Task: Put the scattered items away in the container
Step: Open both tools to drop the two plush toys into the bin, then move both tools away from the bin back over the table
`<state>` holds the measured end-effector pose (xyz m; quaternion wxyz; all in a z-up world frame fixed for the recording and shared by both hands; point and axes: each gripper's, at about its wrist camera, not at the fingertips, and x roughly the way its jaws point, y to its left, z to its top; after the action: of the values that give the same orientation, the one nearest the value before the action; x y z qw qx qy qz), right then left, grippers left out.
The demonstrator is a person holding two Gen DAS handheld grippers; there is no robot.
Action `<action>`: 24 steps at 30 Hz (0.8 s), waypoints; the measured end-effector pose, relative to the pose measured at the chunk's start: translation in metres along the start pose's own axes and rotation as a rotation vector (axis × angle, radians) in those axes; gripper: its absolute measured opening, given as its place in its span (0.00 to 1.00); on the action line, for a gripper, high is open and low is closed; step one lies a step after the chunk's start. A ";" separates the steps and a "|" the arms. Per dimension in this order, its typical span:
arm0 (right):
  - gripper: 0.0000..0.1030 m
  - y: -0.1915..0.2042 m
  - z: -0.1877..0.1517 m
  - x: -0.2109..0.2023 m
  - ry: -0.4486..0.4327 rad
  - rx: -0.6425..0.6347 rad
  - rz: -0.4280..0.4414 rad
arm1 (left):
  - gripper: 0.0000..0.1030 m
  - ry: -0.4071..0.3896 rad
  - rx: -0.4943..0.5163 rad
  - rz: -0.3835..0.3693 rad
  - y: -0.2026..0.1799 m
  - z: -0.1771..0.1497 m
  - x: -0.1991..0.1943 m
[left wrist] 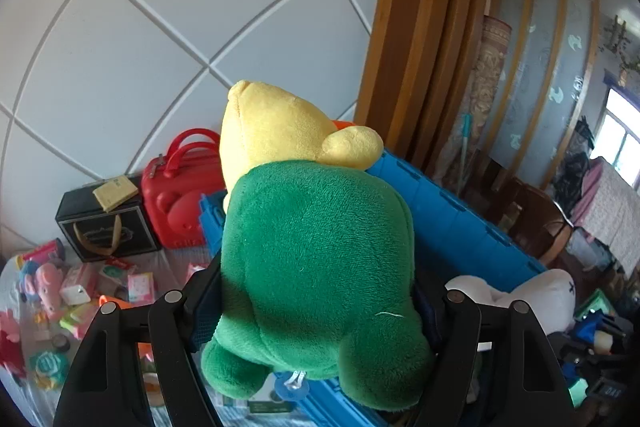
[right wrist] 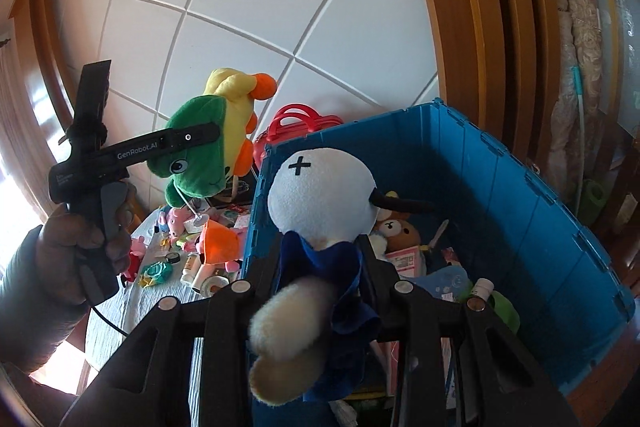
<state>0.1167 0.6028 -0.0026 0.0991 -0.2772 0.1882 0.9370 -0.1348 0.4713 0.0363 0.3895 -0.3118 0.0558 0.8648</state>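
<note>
Left hand-held gripper (left wrist: 316, 307) pinching green-and-yellow plush (left wrist: 312, 247), right hand-held gripper (right wrist: 320, 291) pinching white plush (right wrist: 320, 195); released at the blue crate's (right wrist: 520, 187) 9 o'clock rim, either could fall outside.

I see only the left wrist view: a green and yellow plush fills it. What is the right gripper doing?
Observer: The right gripper is shut on a white-headed plush in blue clothing, held near the blue crate.
Operator: Is the crate already holding something?
Observer: Yes, a brown bear toy and a few small items lie inside.
Operator: Does my plush have a face?
Observer: Yes. The right view shows the green and yellow plush head down in the left gripper, with an eye visible and an orange beak at the top.
</note>
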 end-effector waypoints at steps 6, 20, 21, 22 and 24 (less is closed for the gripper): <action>0.24 -0.017 -0.010 -0.007 0.022 0.031 -0.033 | 0.74 0.032 0.052 -0.077 -0.041 0.010 0.027; 0.26 -0.033 -0.013 -0.011 0.022 0.069 -0.062 | 0.95 0.062 0.080 -0.145 -0.078 0.028 0.058; 0.27 -0.033 -0.013 -0.010 0.023 0.068 -0.062 | 0.96 0.058 0.078 -0.144 -0.077 0.028 0.057; 0.27 -0.033 -0.013 -0.010 0.025 0.064 -0.064 | 0.96 0.054 0.076 -0.143 -0.075 0.029 0.055; 0.27 -0.032 -0.012 -0.009 0.025 0.062 -0.065 | 0.96 0.051 0.071 -0.139 -0.071 0.029 0.053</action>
<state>0.1388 0.6261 -0.0169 0.1358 -0.2919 0.2093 0.9233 -0.1251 0.5642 0.0387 0.4578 -0.3228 0.0746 0.8250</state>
